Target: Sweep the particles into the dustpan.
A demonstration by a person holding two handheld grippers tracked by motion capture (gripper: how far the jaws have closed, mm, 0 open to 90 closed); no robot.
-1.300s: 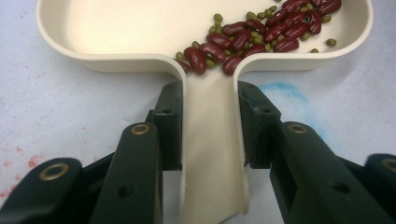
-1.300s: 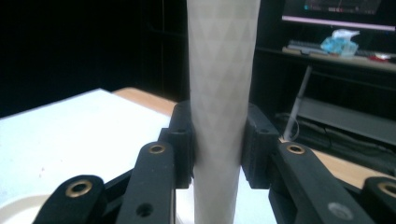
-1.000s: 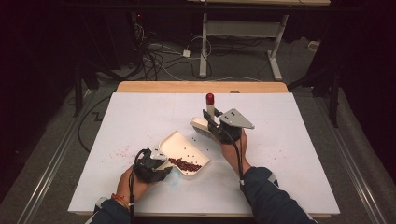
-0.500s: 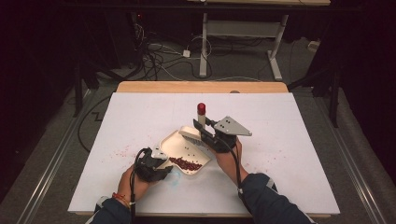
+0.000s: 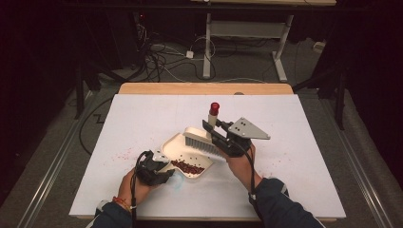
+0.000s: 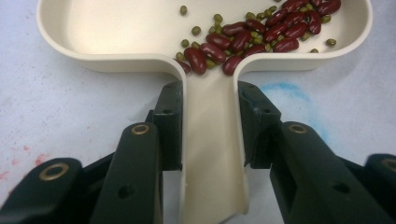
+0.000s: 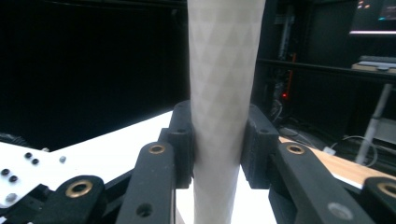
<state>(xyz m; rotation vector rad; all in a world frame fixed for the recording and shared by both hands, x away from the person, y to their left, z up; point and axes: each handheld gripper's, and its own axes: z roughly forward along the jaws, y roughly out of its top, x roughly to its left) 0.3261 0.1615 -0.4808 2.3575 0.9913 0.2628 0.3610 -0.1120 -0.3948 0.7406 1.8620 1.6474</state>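
A cream dustpan (image 5: 178, 149) lies on the white table, holding red kidney beans (image 6: 261, 32) and small green mung beans (image 6: 196, 31) near its handle end. My left gripper (image 5: 154, 168) is shut on the dustpan's handle (image 6: 212, 140), one jaw on each side. My right gripper (image 5: 219, 137) is shut on the cream handle (image 7: 219, 107) of a small brush (image 5: 199, 142). The brush's red tip (image 5: 215, 108) points up and its grey bristles rest over the pan's far rim.
The white table sheet (image 5: 142, 114) carries scattered red specks at the left (image 5: 124, 154) and a few right of my right hand (image 5: 271, 164). A wooden edge (image 5: 204, 88) runs along the far side. Cables and desk legs lie on the floor beyond.
My right gripper has moved the brush left and toward me, from beyond the pan's far right corner to over its far rim. The left gripper and dustpan stayed put.
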